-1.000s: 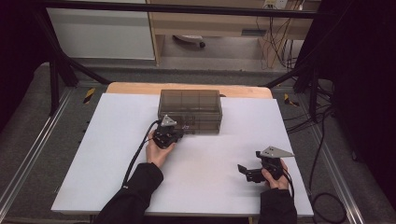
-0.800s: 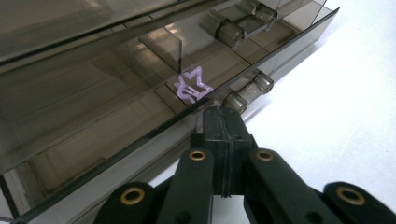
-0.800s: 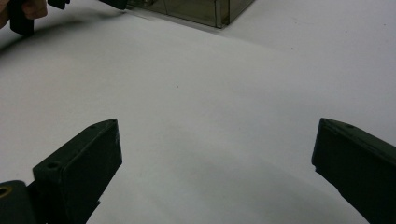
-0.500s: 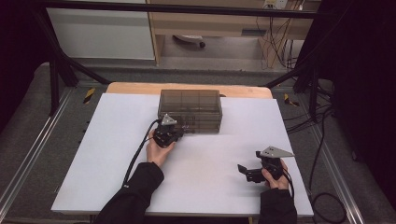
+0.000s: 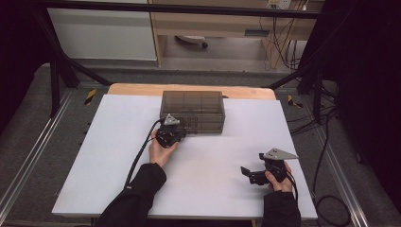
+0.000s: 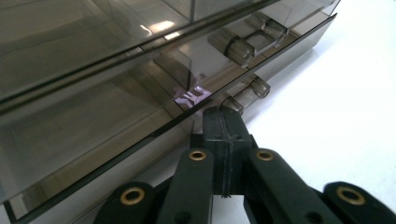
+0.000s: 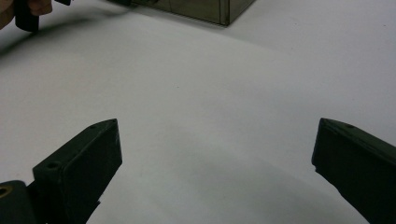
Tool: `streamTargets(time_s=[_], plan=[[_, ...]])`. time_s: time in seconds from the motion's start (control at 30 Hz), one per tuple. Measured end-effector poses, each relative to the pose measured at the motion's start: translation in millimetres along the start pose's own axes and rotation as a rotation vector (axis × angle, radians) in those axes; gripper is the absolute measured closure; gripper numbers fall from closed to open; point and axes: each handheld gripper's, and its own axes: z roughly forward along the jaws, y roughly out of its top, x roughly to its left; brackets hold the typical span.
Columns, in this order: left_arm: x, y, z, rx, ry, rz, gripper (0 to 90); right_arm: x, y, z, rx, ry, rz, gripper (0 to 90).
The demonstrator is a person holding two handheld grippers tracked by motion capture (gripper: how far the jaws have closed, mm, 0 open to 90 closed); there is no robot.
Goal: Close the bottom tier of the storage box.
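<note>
- Left gripper (image 6: pixel 223 122) is pressed together, jaws flat against each other with nothing between them, tips right at the lower front edge of the smoked drawer box (image 5: pixel 192 111).
- Box sits at the far middle of the white table (image 5: pixel 118 142), its clear drawer handle (image 6: pixel 246 91) just beyond my tips.
- Right gripper (image 5: pixel 254 174) rests near the table's front, well away, jaws spread wide over bare surface.
- Risk, as I judge it: closed tips could slip off that slick plastic handle, or a push could shove the light box backwards.
- Nothing braces the box, so any pull may drag it instead of the drawer.
</note>
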Motion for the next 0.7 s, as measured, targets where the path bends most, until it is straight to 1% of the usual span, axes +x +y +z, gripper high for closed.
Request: streamTargets(time_s=[0.43,0.7], plan=[[3.1,-0.6,2.0,-0.003,0.019,-0.008,89.7,0.1,0.1,-0.2,-0.001,0.001,0.000,2.0],[2.6,-0.7,2.5,-0.003,0.025,0.002,89.8,0.3,0.2,-0.1,-0.001,0.001,-0.001,2.0]])
